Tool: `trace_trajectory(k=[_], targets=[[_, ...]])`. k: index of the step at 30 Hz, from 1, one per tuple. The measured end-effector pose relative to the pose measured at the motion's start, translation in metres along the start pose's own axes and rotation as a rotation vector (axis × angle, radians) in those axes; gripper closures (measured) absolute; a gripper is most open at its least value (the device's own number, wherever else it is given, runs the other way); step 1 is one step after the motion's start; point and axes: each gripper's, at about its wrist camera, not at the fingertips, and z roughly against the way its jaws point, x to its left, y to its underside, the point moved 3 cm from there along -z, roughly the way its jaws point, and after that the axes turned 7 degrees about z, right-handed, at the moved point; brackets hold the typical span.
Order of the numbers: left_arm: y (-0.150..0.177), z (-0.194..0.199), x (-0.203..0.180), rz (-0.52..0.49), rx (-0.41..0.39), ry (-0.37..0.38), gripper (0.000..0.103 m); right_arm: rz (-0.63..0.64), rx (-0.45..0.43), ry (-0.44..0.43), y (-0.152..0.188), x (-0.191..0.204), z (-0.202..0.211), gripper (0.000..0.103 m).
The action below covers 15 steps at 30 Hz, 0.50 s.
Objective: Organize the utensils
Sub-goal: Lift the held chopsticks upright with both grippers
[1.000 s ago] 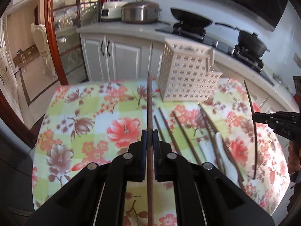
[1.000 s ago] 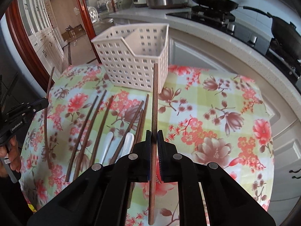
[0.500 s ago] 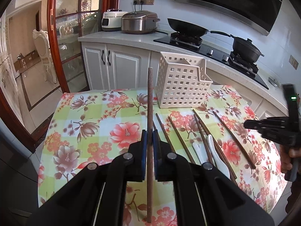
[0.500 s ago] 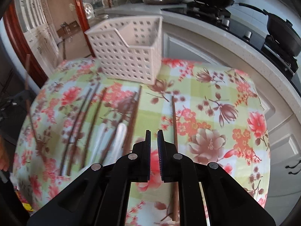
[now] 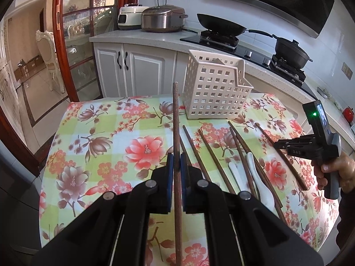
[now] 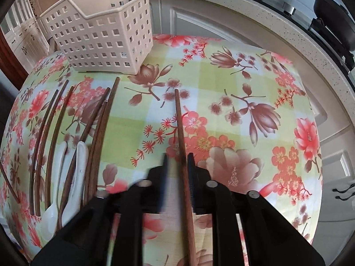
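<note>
My left gripper (image 5: 176, 161) is shut on a brown chopstick (image 5: 176, 115) that sticks out ahead over the flowered tablecloth (image 5: 106, 133). My right gripper (image 6: 177, 161) is low over the table and its jaws are opening. A single chopstick (image 6: 179, 119) lies on the cloth between them, close to the right pad, and is not pressed. The left wrist view shows the right gripper (image 5: 277, 145) at the right, held by a hand (image 5: 332, 170). The white perforated basket (image 5: 216, 90) (image 6: 104, 33) stands at the table's far side. Several loose chopsticks (image 6: 97, 128) and two white spoons (image 6: 78, 161) lie between the grippers.
Behind the table runs a kitchen counter (image 5: 137, 37) with two rice cookers (image 5: 163, 20), a wok (image 5: 220, 25) and a pot (image 5: 290, 52) on the stove. White cabinets (image 5: 133, 73) stand close behind the table's far edge. A wooden door frame (image 5: 61, 44) is at the left.
My right gripper let go of its chopstick, which now lies on the cloth. It sank toward the table and its jaws have parted around the stick. The left gripper still holds its stick.
</note>
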Motion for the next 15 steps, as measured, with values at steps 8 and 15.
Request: trace_trajectory(k=[8, 15], targets=[[0.000, -0.008, -0.003, -0.002, 0.014, 0.000, 0.097, -0.007, 0.007, -0.021, 0.000, -0.003, -0.011, 0.080], [-0.001, -0.012, -0.003, 0.001, 0.021, -0.006, 0.097, 0.007, 0.002, -0.040, -0.004, -0.007, -0.015, 0.088]])
